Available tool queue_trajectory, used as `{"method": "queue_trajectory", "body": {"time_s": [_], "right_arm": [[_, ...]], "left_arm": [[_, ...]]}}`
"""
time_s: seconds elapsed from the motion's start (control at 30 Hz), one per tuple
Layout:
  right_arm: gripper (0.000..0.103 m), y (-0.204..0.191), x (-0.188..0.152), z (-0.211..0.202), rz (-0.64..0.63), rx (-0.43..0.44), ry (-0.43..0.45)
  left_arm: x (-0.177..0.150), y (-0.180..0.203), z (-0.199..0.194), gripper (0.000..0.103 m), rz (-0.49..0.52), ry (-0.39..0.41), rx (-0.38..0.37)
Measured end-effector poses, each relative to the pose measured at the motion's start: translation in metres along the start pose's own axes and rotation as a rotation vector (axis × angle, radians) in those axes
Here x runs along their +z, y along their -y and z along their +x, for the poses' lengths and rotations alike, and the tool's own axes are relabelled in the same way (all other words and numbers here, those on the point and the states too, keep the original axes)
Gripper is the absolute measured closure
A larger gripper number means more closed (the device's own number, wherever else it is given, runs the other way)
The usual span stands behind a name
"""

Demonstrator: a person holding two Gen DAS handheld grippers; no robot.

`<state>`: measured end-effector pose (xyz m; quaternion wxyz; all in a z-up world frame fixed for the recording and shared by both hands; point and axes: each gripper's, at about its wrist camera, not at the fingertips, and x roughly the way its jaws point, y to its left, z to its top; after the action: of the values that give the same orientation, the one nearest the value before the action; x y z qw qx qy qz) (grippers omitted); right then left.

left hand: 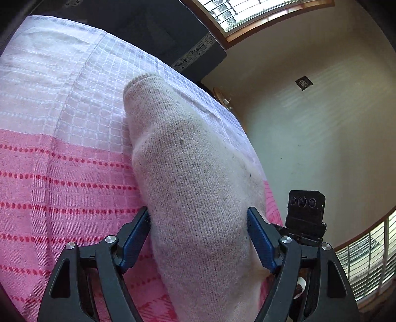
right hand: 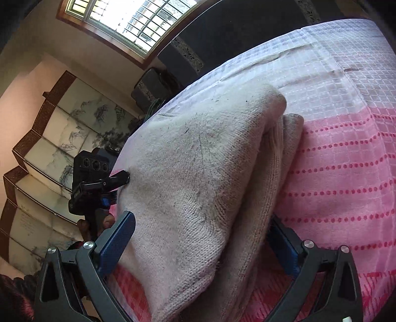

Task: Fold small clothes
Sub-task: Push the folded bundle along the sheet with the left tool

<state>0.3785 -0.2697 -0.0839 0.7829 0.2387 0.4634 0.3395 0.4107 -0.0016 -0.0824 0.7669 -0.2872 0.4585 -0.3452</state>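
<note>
Plainly, a pale grey-beige knitted garment lies folded on a pink-and-white woven cloth that covers the surface beneath; the cloth has a white checked band at its far end and pink bands with rows of red dots nearer the cameras.

From the left wrist view, the left gripper stands spread, its blue-padded fingers flanking the near part of the garment, one on each side. The pads sit against the knit's edges, but whether they squeeze it cannot be told.

From the right wrist view, the right gripper is also spread wide, its fingers on either side of the garment, which shows doubled layers along its right edge. The left gripper appears here too, at the garment's left edge, its tip touching the fabric.

Beyond the cloth stand a dark cabinet, a latticed window and a folding screen painted with ink scenery. In the left wrist view the right device's black camera block shows just beside the garment.
</note>
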Motion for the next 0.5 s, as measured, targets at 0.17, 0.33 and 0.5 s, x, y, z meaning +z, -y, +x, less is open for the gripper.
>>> {"method": "queue_trajectory", "body": {"time_s": [0.17, 0.33, 0.5], "right_arm": [[0.001, 0.005, 0.013, 0.006, 0.019, 0.044, 0.019], [0.000, -0.003, 0.014, 0.016, -0.021, 0.051, 0.001], [0.004, 0.001, 0.011, 0.013, -0.049, 0.087, -0.030]], "left_arm": [[-0.006, 0.009, 0.007, 0.026, 0.033, -0.028, -0.006], [-0.007, 0.015, 0.012, 0.025, 0.047, -0.051, 0.009], [0.004, 0.006, 0.012, 0.025, 0.037, -0.135, -0.060]]}}
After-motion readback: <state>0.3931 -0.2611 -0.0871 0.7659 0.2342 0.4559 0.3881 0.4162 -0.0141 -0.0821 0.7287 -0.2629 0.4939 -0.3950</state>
